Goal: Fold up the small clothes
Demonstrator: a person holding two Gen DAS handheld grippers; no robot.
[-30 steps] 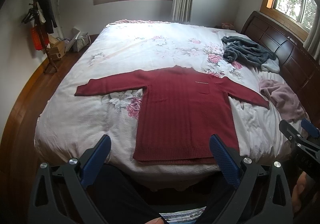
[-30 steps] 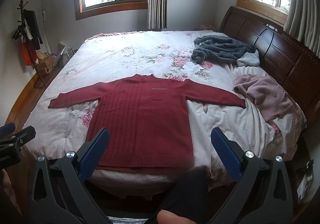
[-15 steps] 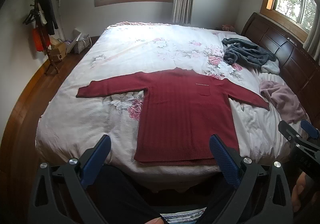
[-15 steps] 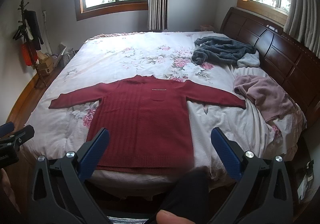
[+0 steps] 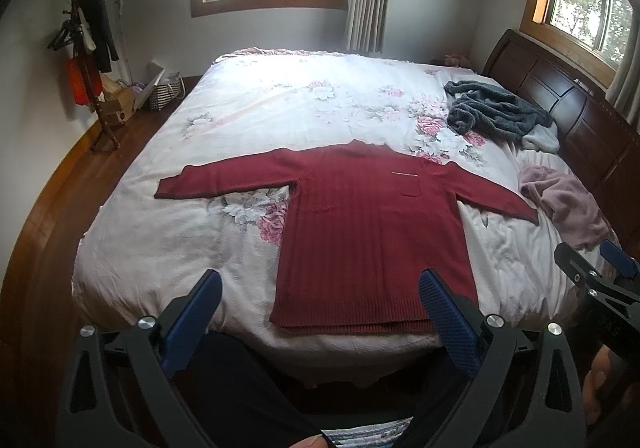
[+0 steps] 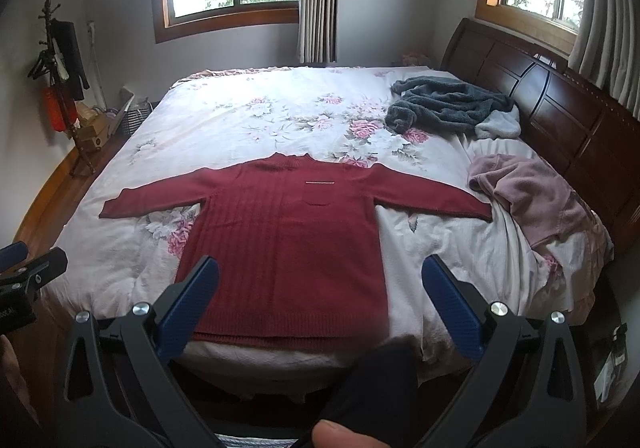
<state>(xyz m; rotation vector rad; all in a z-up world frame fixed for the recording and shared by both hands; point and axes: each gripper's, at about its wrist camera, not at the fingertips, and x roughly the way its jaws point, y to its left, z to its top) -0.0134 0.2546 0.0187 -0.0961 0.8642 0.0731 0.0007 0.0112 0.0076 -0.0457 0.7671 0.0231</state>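
Bedroom with one floral bed [image 5: 248, 119], one red sweater spread flat on it.

You hold two grippers just short of the bed's near edge: your left gripper [image 5: 320, 308] and right gripper [image 6: 320, 288] both stand with blue pads spread wide and nothing between them. The red sweater [image 5: 372, 232] lies face up near the foot edge, its two sleeves stretched out to either side, hem closest to you. Two more garments lie crumpled by the wooden headboard [image 6: 560, 107]: one grey fleece [image 6: 448, 103] and one pink top [image 6: 528, 195], both well apart from the sweater's body. Two windows light the room, and one coat rack [image 5: 86, 51] stands at the left wall.
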